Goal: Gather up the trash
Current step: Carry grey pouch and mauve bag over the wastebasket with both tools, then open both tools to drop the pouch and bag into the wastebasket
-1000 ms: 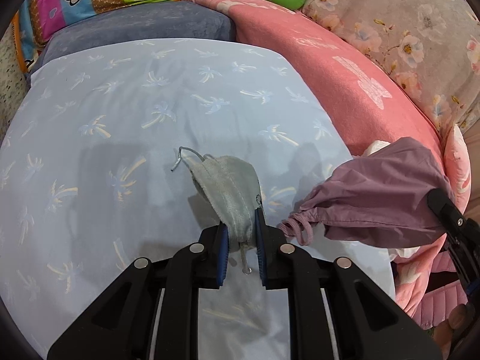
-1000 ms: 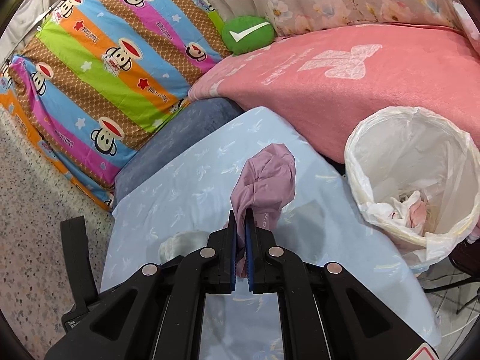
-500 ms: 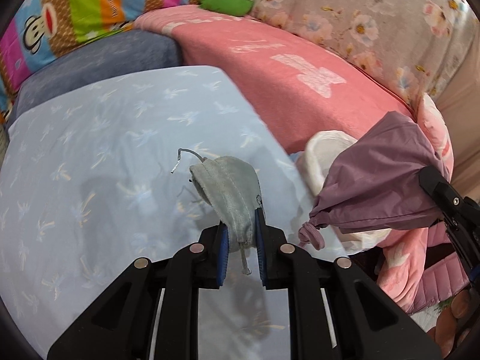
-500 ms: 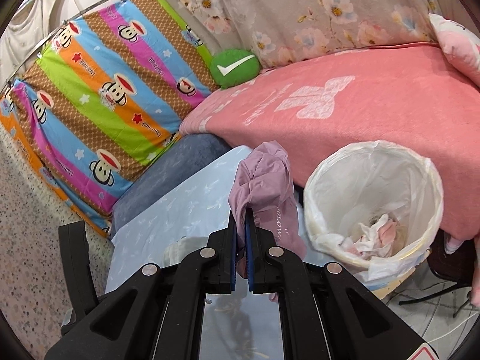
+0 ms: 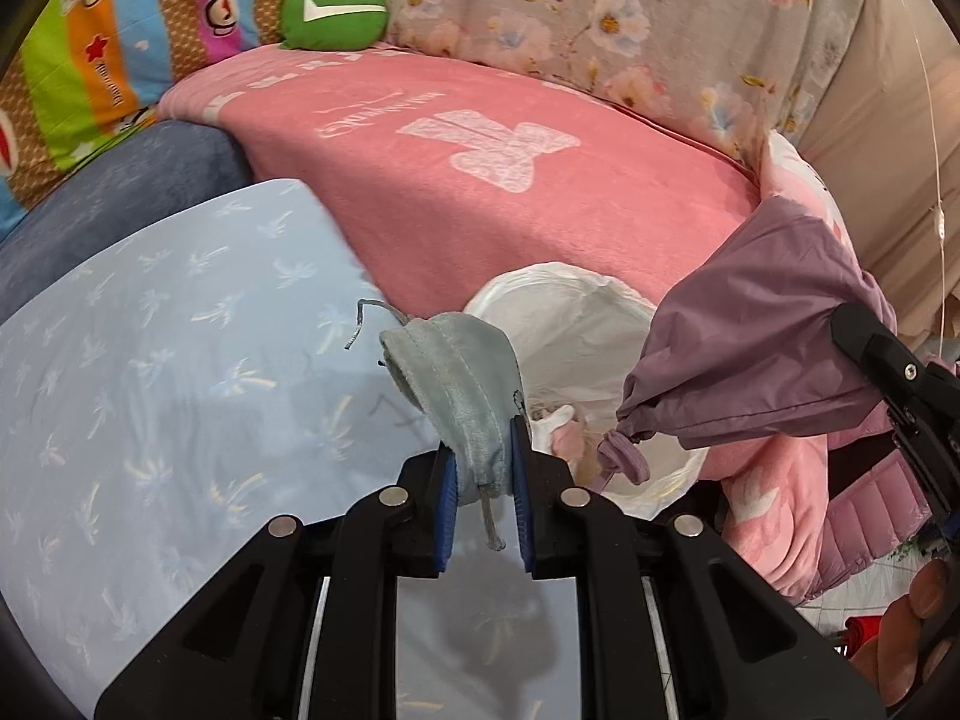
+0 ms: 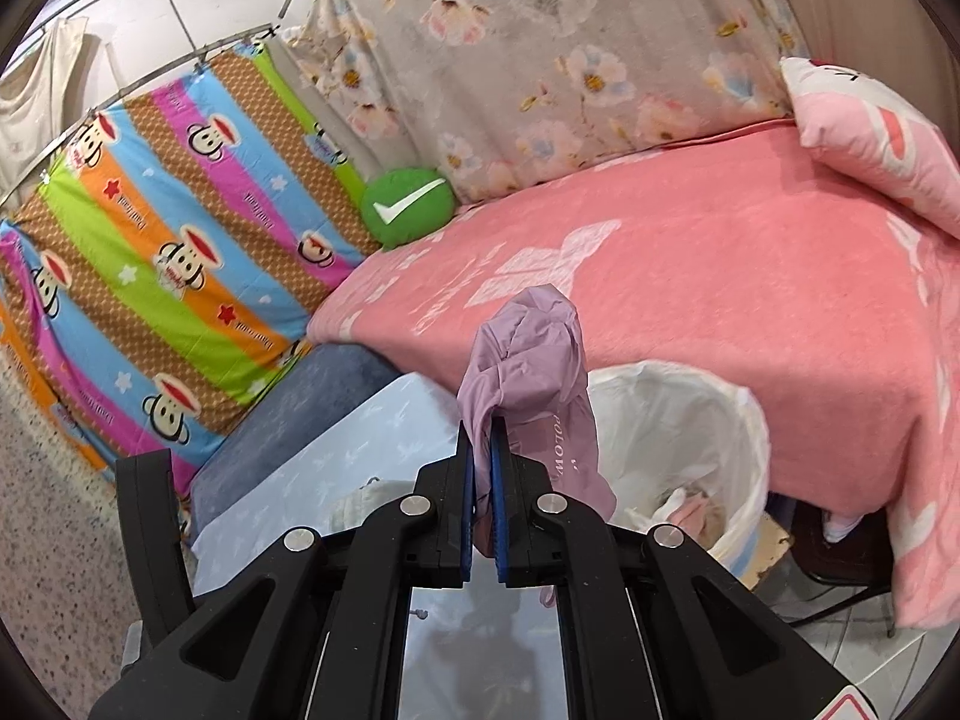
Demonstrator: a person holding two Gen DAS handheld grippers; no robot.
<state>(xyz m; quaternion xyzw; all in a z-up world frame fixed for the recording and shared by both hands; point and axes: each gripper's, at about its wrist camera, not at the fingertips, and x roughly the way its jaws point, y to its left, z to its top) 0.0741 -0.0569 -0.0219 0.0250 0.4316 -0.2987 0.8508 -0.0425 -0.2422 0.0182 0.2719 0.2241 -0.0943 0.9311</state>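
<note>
My left gripper [image 5: 483, 462] is shut on a grey drawstring pouch [image 5: 456, 378] and holds it in the air beside the rim of a bin lined with a white bag [image 5: 558, 300]. My right gripper [image 6: 483, 450] is shut on a purple fabric pouch [image 6: 528, 348], held up just left of the same bin [image 6: 720, 420]. That purple pouch also shows in the left wrist view [image 5: 762, 336], above the bin's right side. Crumpled paper trash [image 6: 690, 510] lies inside the bin.
A table with a light blue palm-print cloth [image 5: 150, 360] lies to the left of the bin. A pink blanket covers the bed [image 6: 720, 276] behind it. A green cushion [image 6: 408, 210], a striped monkey-print sheet [image 6: 180, 276] and a pink pillow [image 6: 870, 132] lie around.
Both grippers have moved right from over the table toward the bin, each carrying its pouch. The bin now lies just ahead of both.
</note>
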